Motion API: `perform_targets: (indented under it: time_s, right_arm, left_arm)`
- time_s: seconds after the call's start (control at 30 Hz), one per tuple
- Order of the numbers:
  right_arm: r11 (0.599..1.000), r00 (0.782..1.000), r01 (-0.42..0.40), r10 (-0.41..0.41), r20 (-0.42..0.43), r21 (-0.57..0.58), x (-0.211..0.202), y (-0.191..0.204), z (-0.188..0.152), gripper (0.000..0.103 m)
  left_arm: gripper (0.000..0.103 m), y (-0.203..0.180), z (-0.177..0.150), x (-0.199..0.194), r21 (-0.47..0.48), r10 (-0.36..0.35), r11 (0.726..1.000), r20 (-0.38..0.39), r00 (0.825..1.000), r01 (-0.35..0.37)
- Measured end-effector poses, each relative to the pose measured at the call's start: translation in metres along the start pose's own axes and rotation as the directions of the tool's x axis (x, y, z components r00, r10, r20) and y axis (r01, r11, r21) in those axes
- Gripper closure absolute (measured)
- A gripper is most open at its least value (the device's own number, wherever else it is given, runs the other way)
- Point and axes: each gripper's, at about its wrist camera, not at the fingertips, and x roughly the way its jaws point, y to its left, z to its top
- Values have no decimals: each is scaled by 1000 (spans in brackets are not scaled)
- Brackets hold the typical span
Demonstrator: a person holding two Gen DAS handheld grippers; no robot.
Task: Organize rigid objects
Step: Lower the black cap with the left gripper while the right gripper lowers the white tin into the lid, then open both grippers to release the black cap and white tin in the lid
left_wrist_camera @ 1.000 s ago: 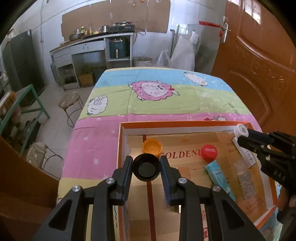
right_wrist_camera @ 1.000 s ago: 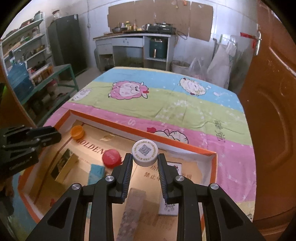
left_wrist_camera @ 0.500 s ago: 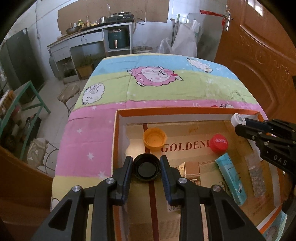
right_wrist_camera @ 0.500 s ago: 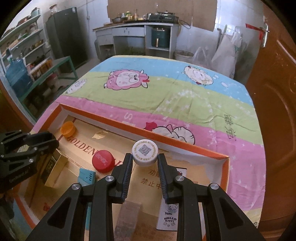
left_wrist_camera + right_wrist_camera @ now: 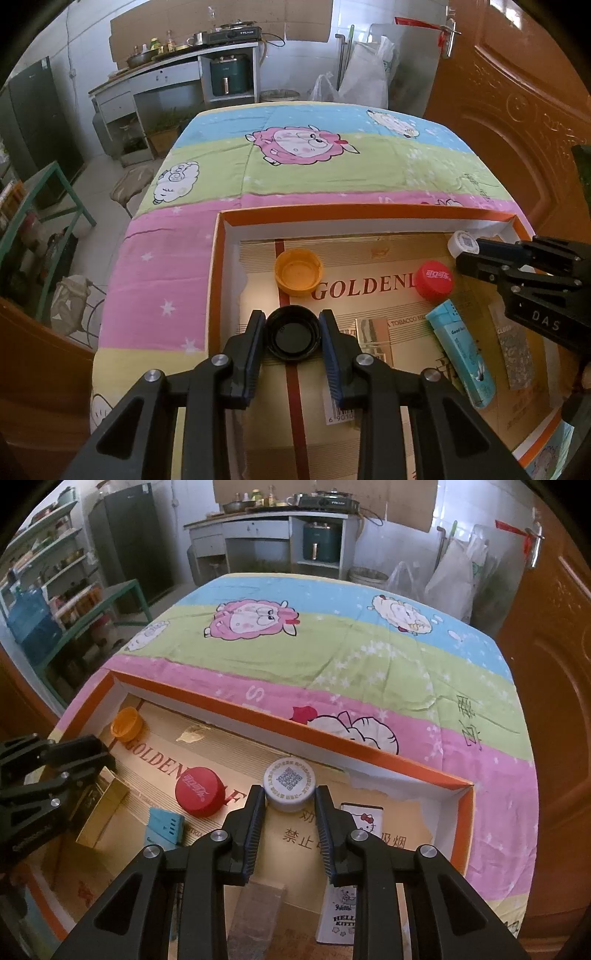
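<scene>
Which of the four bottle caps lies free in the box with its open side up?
The orange cap; the red cap lies closed side up, the others are gripped.

Left gripper (image 5: 293, 334), right gripper (image 5: 289, 802): pitched down, jaws clamped.

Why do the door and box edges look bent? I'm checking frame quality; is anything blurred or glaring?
Left wrist view: fisheye bows the door and box rim, corners vignetted black; black cap sharp. Right wrist view: same bowing, white cap crisp, daylight soft, no strong glare.
</scene>
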Motion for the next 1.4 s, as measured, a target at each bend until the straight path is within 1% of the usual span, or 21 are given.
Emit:
perform_targets:
  time_s: [0.23, 0.3, 0.37, 0.47, 0.5, 0.57, 0.67, 0.97, 1.4]
  right_arm:
    - [1000, 1000, 9, -9, -1, 1, 0, 1, 0, 74]
    - [1000, 1000, 11, -11, 1, 3, -1, 0, -1, 74]
    - [1000, 1000, 12, -12, 8, 5, -4, 0, -1, 74]
    - [1000, 1000, 14, -14, 11, 5, -6, 0, -2, 73]
    - [1000, 1000, 15, -15, 11, 7, -7, -1, -2, 73]
    - [1000, 1000, 15, -15, 15, 12, -9, -1, -3, 68]
    - [1000, 1000, 14, -15, 26, 22, -15, -3, -3, 67]
    - [998, 998, 14, -17, 53, 58, -38, -7, -12, 66]
    - [997, 997, 12, -18, 77, 72, -73, 3, -30, 66]
  left_arm:
    - [72, 1, 0, 1, 1, -11, 1000, -1, 1000, 11]
    - [70, 1, -1, 1, 0, -15, 1000, 1, 1000, 15]
    - [62, 2, -1, -1, -5, -20, 1000, 6, 1000, 20]
    - [58, 1, -1, -5, -8, -27, 1000, 18, 999, 27]
    - [58, 1, -1, -7, -8, -30, 1000, 22, 999, 30]
    - [57, 0, -1, -10, -4, -32, 999, 25, 999, 32]
    - [57, -1, 0, -13, 0, -29, 1000, 34, 999, 29]
    - [57, 0, 0, -37, -10, -31, 999, 82, 996, 32]
    - [57, -6, -11, -67, -26, -43, 999, 123, 992, 46]
